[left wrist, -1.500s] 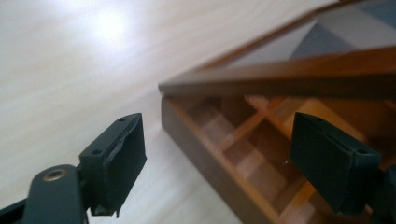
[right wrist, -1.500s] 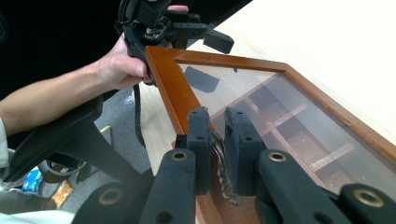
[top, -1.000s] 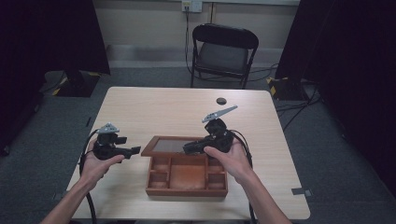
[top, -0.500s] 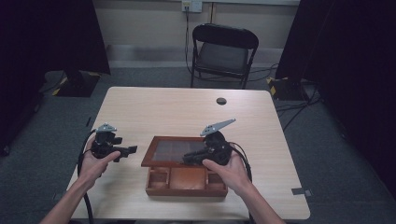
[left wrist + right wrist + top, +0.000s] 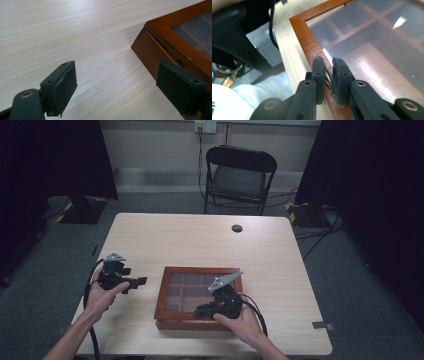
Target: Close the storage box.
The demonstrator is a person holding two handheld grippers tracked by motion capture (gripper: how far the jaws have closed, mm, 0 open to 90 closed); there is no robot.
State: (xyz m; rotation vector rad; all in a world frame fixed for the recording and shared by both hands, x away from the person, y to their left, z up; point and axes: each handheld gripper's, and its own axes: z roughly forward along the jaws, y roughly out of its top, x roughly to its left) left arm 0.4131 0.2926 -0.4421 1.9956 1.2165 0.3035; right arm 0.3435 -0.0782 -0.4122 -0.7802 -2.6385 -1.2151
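Right gripper view has the right claw (image 5: 328,67) at the box's near edge, jaws clamped on a small metal handle (image 5: 329,78) fixed to the front rim of the glass-topped lid (image 5: 372,47). High view shows the wooden box (image 5: 198,295) near the front of the counter (image 5: 200,237), lid lying flat on it, so the closing looks nearly complete; letting go of the handle is what remains. Just beside the box's left side, the left claw (image 5: 139,281) hangs with jaws apart, nothing between them. Farther back sits a small dark disc (image 5: 237,228); beyond it stands a folding chair (image 5: 240,175). No readable writing anywhere.
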